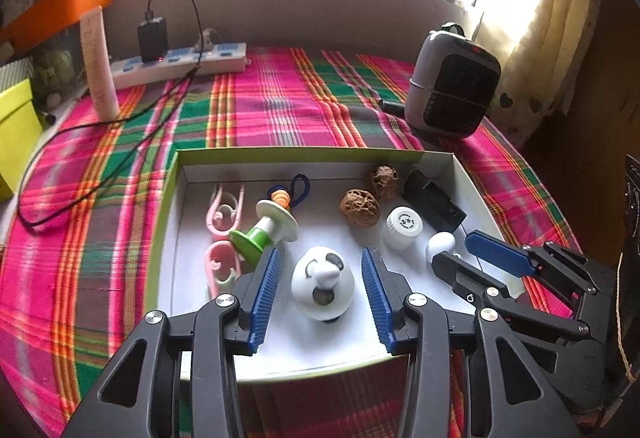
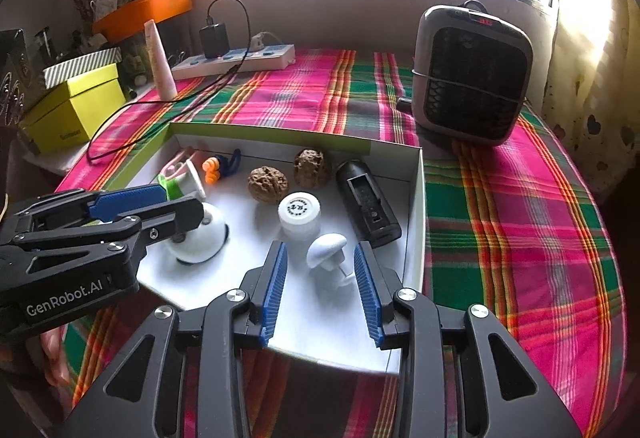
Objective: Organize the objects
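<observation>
A shallow white box (image 1: 460, 174) with green outer walls is seen on a bench covered by a pink, green and orange plaid cloth (image 1: 280, 98). Inside the box, small things are spread out: two pink clips (image 1: 222, 214) at the left, a green and white spool (image 1: 264, 230) beside them, orange earplugs on a blue cord (image 1: 282, 198), two brown walnuts (image 1: 360, 208) near the far wall, a white bottle (image 1: 403, 227), a black rectangular device (image 1: 434, 204) along the right wall, a round white panda figure (image 1: 322, 280) and a small white mushroom figure (image 2: 330, 258).

The left tongs (image 1: 322, 296) are held over the near part of the box, partly open, with the panda figure standing between the blue pads (image 1: 264, 290); a gap is seen on each side, so nothing is gripped. The right tongs (image 2: 322, 286) are likewise partly open around the mushroom figure, which lies between the pads without being pressed.

Farther back on the bench, a grey heater (image 2: 472, 74) is seen at the right, a white power strip (image 1: 180, 62) with a black charger at the rear, and a pale tube (image 1: 98, 66) standing upright at the left. A yellow-green box (image 2: 76, 106) is seen at the far left.
</observation>
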